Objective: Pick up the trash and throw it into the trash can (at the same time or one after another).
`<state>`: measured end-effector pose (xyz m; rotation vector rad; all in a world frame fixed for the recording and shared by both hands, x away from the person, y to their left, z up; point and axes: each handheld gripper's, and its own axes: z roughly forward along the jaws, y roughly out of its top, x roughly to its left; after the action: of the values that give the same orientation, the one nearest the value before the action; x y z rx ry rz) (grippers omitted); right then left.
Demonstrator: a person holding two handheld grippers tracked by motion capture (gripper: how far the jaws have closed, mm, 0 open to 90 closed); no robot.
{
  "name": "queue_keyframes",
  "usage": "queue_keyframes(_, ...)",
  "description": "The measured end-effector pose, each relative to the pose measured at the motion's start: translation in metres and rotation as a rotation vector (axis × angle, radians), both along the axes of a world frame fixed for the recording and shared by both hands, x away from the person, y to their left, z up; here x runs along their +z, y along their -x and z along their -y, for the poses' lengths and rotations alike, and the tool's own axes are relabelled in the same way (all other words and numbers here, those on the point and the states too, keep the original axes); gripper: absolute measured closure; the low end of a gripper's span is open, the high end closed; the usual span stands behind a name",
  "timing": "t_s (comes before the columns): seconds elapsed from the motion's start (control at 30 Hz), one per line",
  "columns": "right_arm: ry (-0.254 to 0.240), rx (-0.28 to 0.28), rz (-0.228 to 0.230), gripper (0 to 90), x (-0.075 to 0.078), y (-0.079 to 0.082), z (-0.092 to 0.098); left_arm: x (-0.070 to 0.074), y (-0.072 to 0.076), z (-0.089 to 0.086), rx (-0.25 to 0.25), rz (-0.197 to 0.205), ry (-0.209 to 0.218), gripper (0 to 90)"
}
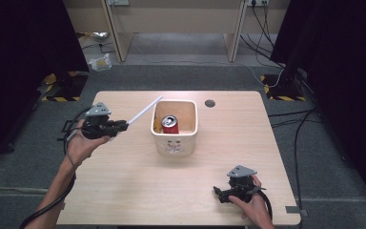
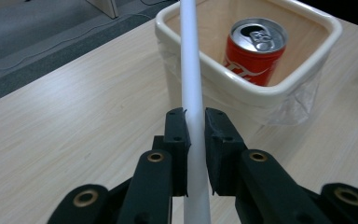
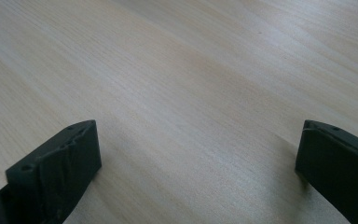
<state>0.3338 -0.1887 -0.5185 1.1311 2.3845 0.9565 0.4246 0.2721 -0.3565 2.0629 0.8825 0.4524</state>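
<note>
1. The white straw point(image 2: 189, 70) is pinched between the jaws of the left tongs point(image 2: 195, 135), which are pressed against it from both sides. It rises at a slant from the tongs toward the cream square tub point(image 1: 175, 141), and its free end is near the tub's left rim, at the back corner.
2. Inside the tub stands a red drink can point(image 2: 255, 50), upright, with its tab opening already punched. The straw's tip is not yet over this opening, as far as I can judge.
3. The tub stands in the middle of the wooden worktop point(image 1: 133, 186), with thin clear plastic on its outside wall.
4. The right tongs point(image 1: 230, 194) rest low on the worktop near the front right corner, spread wide, with nothing between them.
5. Risks, in my judgement: the straw is long and held near one end, so the tip may sway and miss the small hole. A hard push on the lid could bend the straw or tip the can, because nothing holds the can steady.
</note>
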Motion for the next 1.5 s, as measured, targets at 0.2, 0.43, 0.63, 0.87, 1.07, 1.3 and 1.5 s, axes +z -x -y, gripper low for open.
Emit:
queue_keyframes(0.2,-0.001,-0.001,-0.001,0.2,0.000,0.000,0.000,0.006,0.000,0.016,-0.033,-0.003,-0.045,79.4)
queue_keyframes(0.43,0.000,0.000,0.000,0.2,0.000,0.000,0.000,0.006,-0.008,0.028,-0.042,-0.023,-0.086,79.3)
queue_keyframes(0.63,0.000,0.001,0.000,0.2,0.000,0.000,0.000,0.004,-0.016,0.039,-0.053,-0.046,-0.104,79.2)
queue_keyframes(0.87,-0.001,0.000,0.002,0.2,0.000,0.000,0.000,0.004,-0.023,0.045,-0.042,-0.063,-0.121,79.1)
queue_keyframes(1.07,-0.001,0.000,0.002,0.2,0.000,0.000,0.000,0.009,-0.024,0.051,-0.035,-0.026,-0.084,74.9)
queue_keyframes(1.3,-0.001,0.000,0.002,0.2,0.000,0.000,0.000,0.021,-0.020,0.054,0.001,0.016,-0.020,50.3)
queue_keyframes(1.5,-0.001,0.000,0.002,0.2,0.000,0.000,0.000,0.024,-0.018,0.048,0.026,0.014,0.024,42.4)
